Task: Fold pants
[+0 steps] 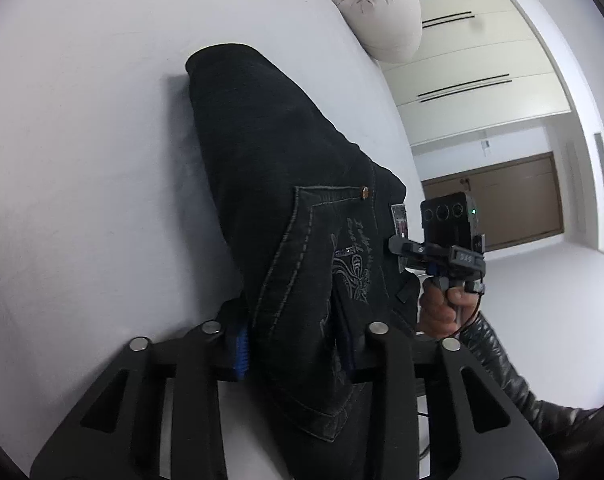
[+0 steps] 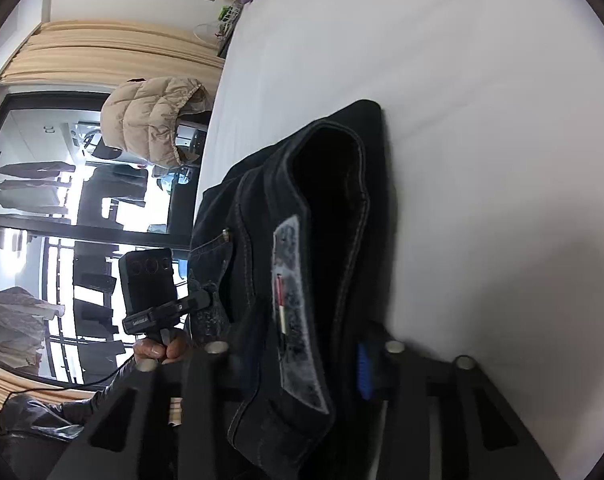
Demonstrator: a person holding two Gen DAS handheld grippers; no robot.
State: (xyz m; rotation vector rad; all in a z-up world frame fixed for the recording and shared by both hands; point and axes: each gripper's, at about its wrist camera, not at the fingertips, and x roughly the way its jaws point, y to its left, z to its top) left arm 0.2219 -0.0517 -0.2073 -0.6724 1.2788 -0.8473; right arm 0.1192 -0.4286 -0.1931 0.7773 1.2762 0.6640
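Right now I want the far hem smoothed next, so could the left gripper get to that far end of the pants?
Probably not yet. The left gripper is shut on the pants at the pocket end; the bed beyond looks unobstructed, but it must let go first.

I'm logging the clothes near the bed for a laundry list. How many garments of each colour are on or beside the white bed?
Black pants: 1
Beige puffer jackets: 2, one in the left wrist view, one in the right wrist view
Total: 3
Both lie at the white bed edge.
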